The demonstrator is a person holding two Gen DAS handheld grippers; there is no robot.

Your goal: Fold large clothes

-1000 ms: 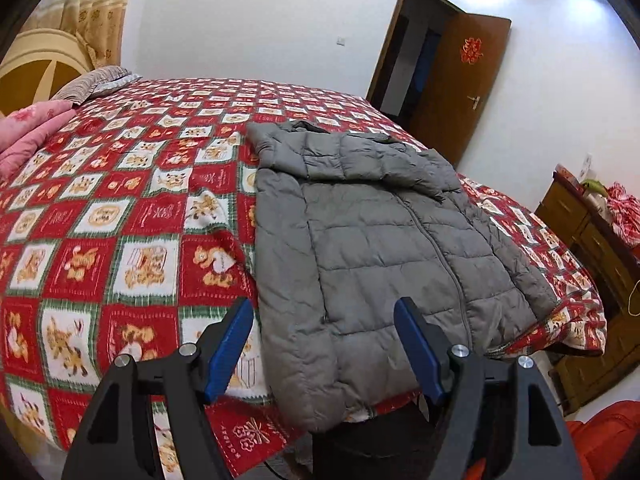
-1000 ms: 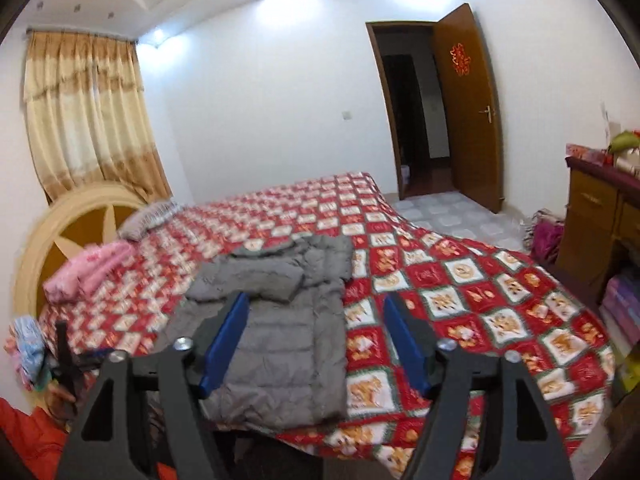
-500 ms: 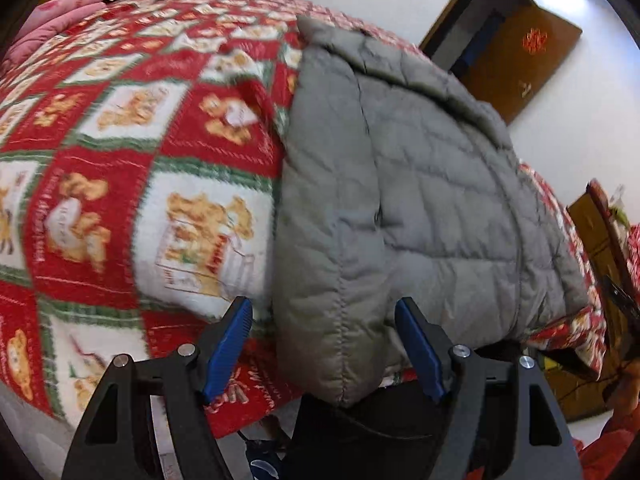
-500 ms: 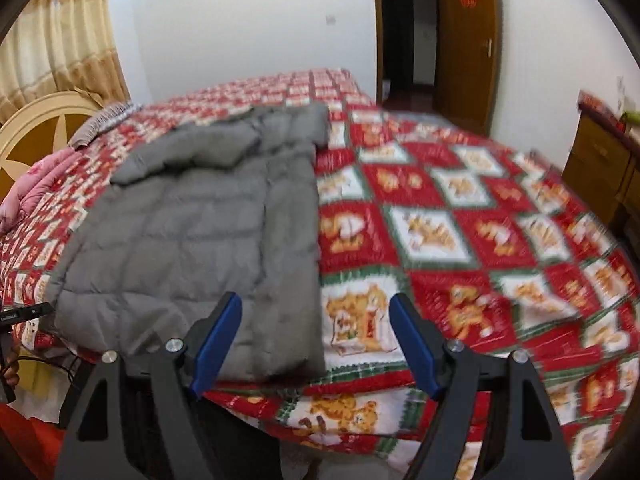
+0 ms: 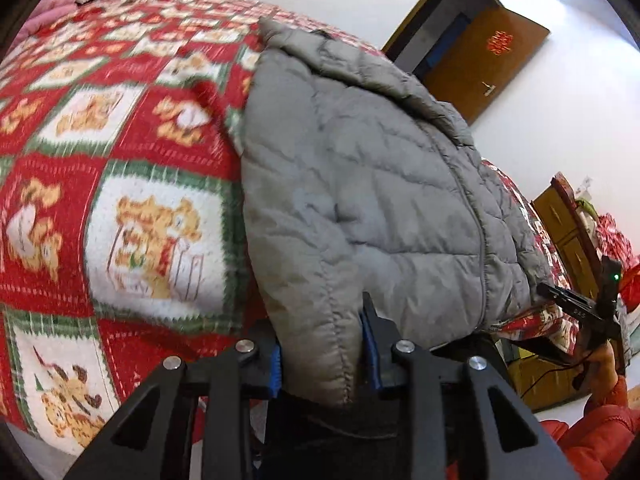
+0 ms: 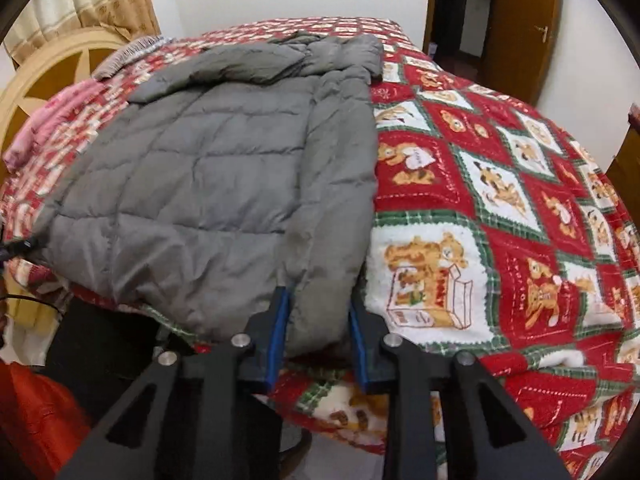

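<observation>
Jacket: my grey quilted jacket [image 6: 224, 184] lay flat on the bed, zipped front up, hood end toward the far wall and hem at the near edge of the mattress.
Sleeves: one sleeve ran down each long side of the jacket, and both cuffs hung a little over the bed's edge.
Left claw: my left claw [image 5: 322, 354] was clamped on the cuff end of the sleeve on its side; the grey fabric filled the gap between the blue pads [image 5: 370, 350] and bulged out below them.
Right claw: my right claw [image 6: 318, 338] had closed on the other sleeve's cuff, with the blue pads [image 6: 278, 338] pressed against either side of the padded fabric.
Bed cover: a red, white and green blanket [image 6: 500, 208] with bear squares covered the whole bed under the jacket.
Headboard side: a pale wooden headboard [image 6: 52, 76], a pink folded cloth [image 6: 52, 124] and a striped pillow [image 6: 128, 54] sat at the far left in the right wrist view.
Room: a brown door [image 5: 486, 64] stood open beyond the jacket, and a wooden dresser [image 5: 568, 236] stood against the wall to the right in the left wrist view.
Blur: the blanket near my left claw was smeared, so its pattern there was hard to read.
</observation>
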